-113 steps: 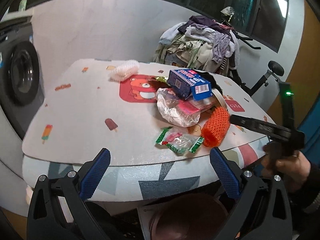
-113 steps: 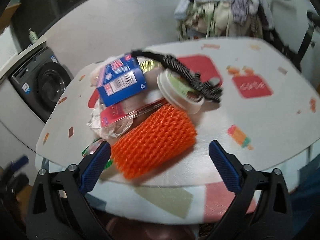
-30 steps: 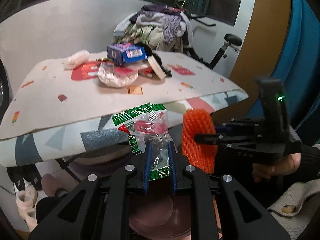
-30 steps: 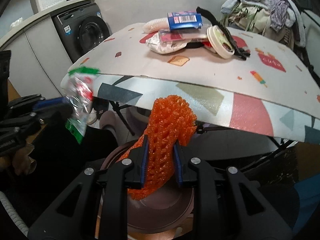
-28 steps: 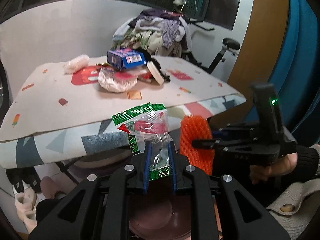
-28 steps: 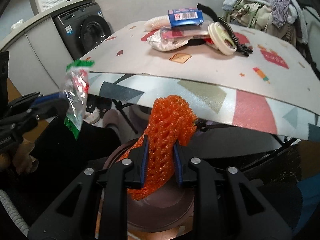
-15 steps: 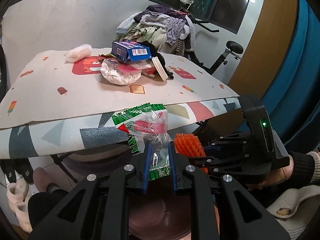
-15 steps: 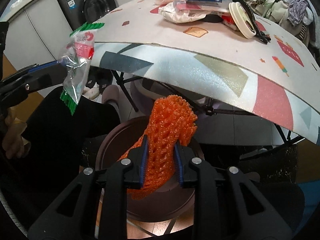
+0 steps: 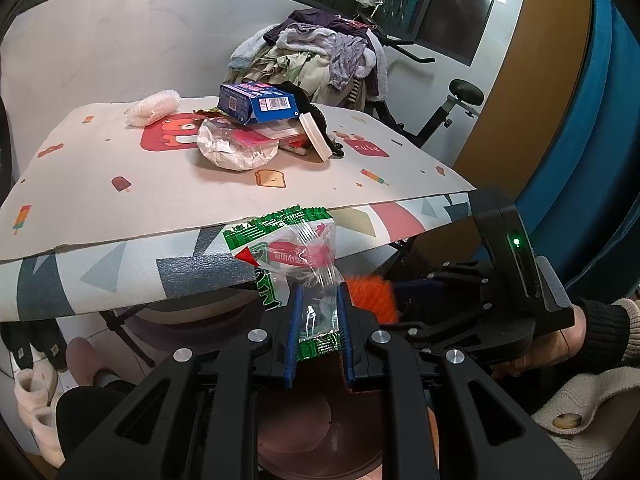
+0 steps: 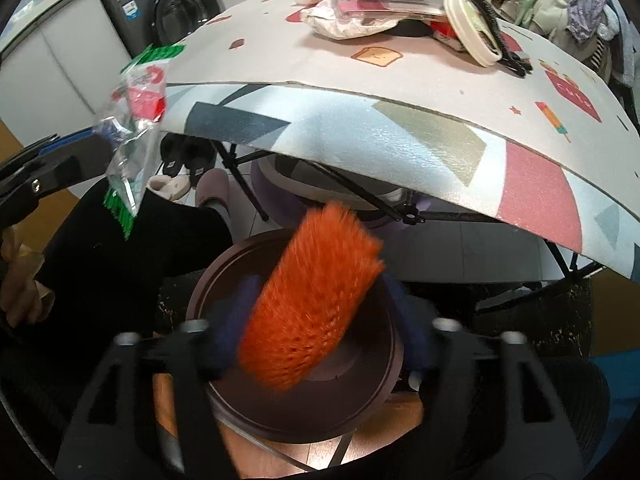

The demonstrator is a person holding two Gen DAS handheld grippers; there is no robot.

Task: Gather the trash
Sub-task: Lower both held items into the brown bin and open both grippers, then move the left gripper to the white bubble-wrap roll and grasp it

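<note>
My left gripper [image 9: 318,344] is shut on a clear snack wrapper [image 9: 304,256] with green and red print, held up in front of the table edge. In the right wrist view that wrapper [image 10: 136,120] hangs at the left. My right gripper [image 10: 320,332] points down over a round brown bin [image 10: 372,392] and its jaws are opening. An orange foam net [image 10: 312,300] lies loose and blurred between the spread fingers [image 10: 232,320], and no pad presses on it. From the left wrist view only a tip of the orange net [image 9: 372,296] shows beside the right gripper's body [image 9: 480,312].
The table [image 9: 120,216] with a patterned cover carries a blue box [image 9: 260,102], a white plastic bag [image 9: 232,148], a round lid [image 10: 472,32] and a white foam net [image 9: 154,106]. Folding legs [image 10: 248,196] and slippers [image 10: 180,168] are under it. A washing machine [image 10: 180,8] and an exercise bike [image 9: 448,108] stand behind.
The right gripper's jaws have spread wide and the orange net has come free, tipping over the bin. The left gripper still holds the wrapper in about the same place.
</note>
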